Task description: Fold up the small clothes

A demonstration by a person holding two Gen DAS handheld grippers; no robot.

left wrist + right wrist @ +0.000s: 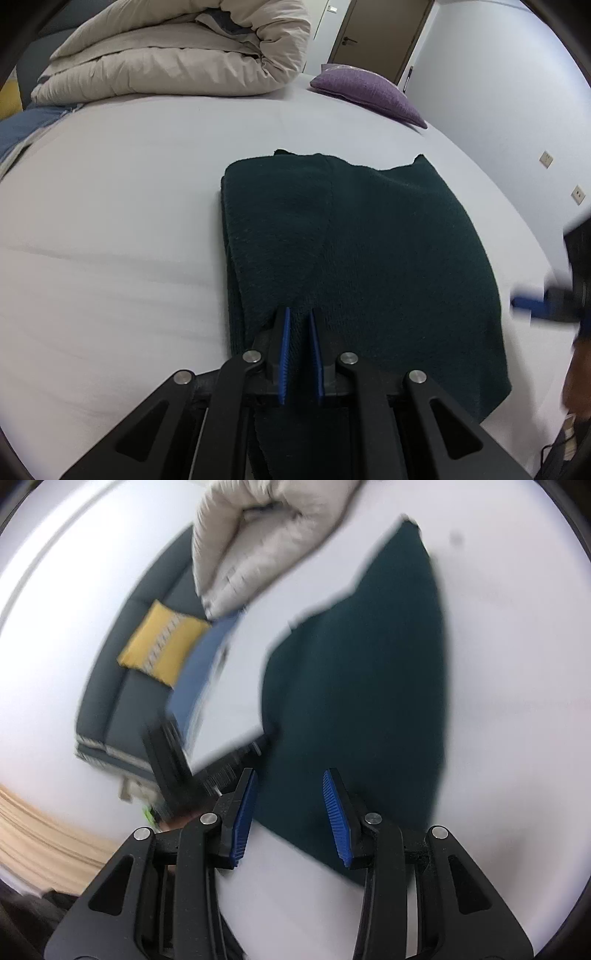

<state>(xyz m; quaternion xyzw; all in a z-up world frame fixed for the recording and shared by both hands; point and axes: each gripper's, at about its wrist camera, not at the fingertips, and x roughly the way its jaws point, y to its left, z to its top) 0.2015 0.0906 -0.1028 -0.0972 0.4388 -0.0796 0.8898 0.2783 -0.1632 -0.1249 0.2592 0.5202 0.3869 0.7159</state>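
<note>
Between the left gripper's (298, 314) jaws: near edge of the folded sweater (369, 251), clamped. Right gripper (290, 775) jaws apart, nothing gripped, sweater beyond.

Soft daylight perhaps; right view blurred.

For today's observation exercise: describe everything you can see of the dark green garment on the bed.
The dark green garment looks like a thick, fuzzy knit, folded into a rough rectangle several layers deep, lying flat on the white bed sheet. Its far edge is uneven. The left tool is shut on its near edge. The right tool stands open above the near edge, gripping nothing.
</note>
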